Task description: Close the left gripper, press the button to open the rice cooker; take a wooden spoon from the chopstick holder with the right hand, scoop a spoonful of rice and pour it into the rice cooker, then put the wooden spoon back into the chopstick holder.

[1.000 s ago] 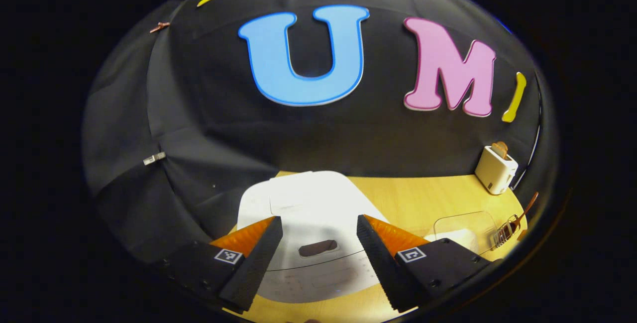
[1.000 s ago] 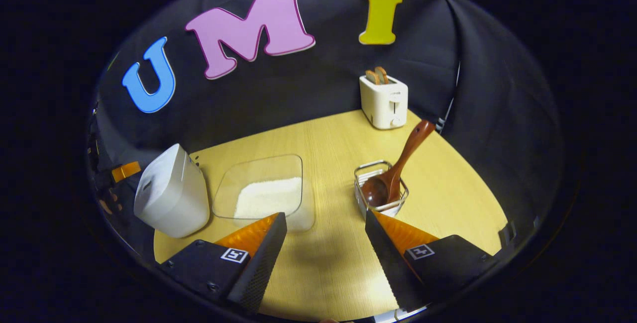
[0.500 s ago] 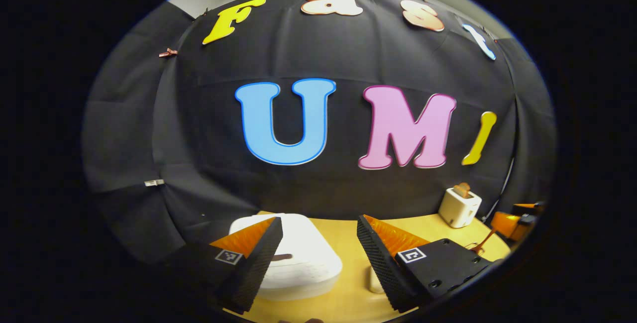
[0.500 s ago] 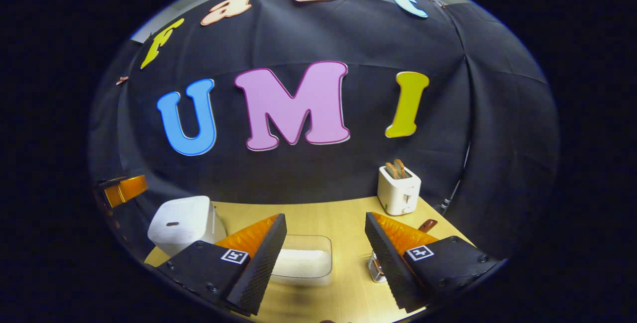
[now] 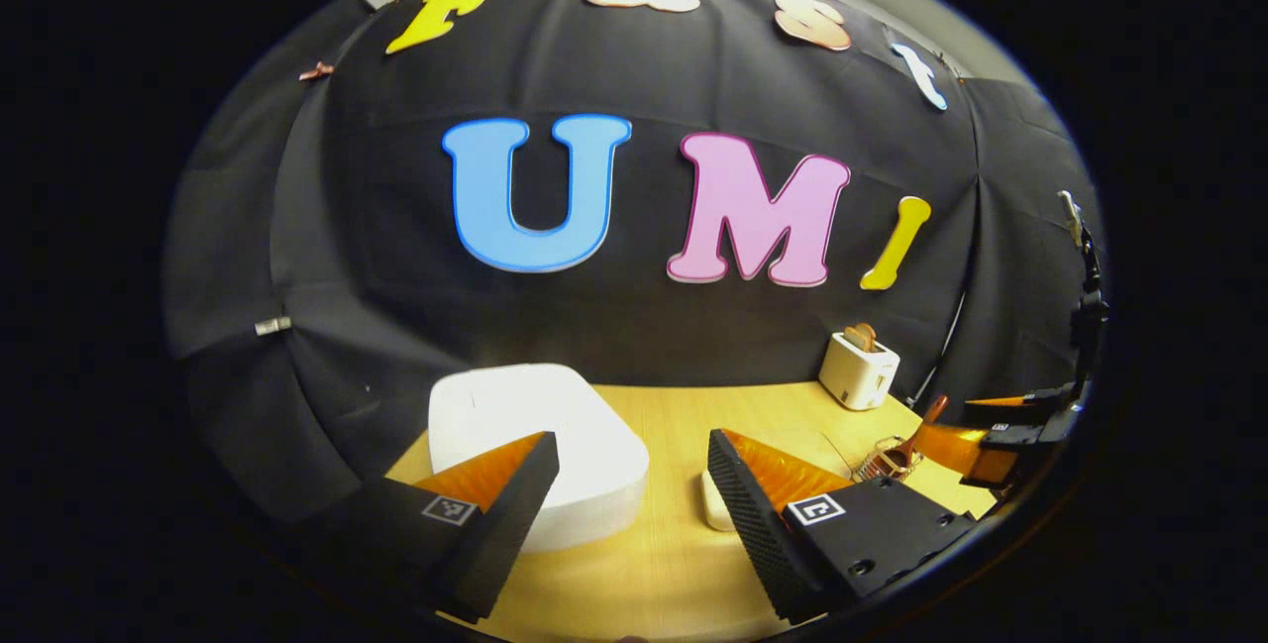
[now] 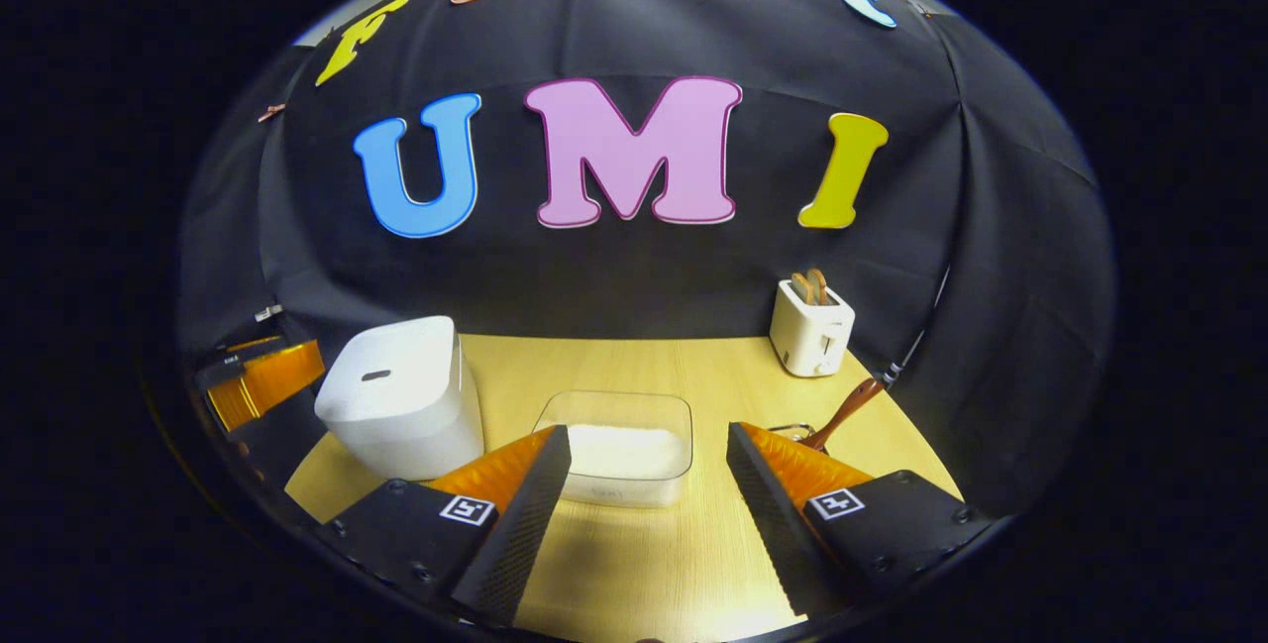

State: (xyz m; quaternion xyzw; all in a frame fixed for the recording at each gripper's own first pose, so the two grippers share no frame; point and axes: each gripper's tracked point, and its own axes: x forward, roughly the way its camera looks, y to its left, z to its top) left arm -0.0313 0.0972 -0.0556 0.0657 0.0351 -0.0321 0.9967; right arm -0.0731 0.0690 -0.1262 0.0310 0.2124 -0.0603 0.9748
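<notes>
The white rice cooker [image 5: 535,435] stands with its lid down at the left of the wooden table, just ahead of my left gripper [image 5: 634,489], which is open and holds nothing. In the right gripper view the cooker [image 6: 401,405] sits left of a clear container of rice [image 6: 624,450]. My right gripper [image 6: 649,489] is open and empty, low over the table before that container. The wooden spoon [image 6: 847,412] leans in the wire chopstick holder [image 6: 783,430], mostly hidden behind my right finger. The left gripper view shows the spoon [image 5: 916,430] and the holder [image 5: 880,465] at the right.
A white toaster [image 6: 810,329] with bread in it stands at the back right against the black wall. The other gripper [image 6: 263,380] shows left of the cooker. The right gripper [image 5: 1001,435] shows beyond the holder. Bare wooden table [image 6: 644,366] lies between cooker and toaster.
Both views swung up from looking down on the table to level with the wall, then dipped a little. The cooker's button slid out of the left view. Both grippers stayed open.
</notes>
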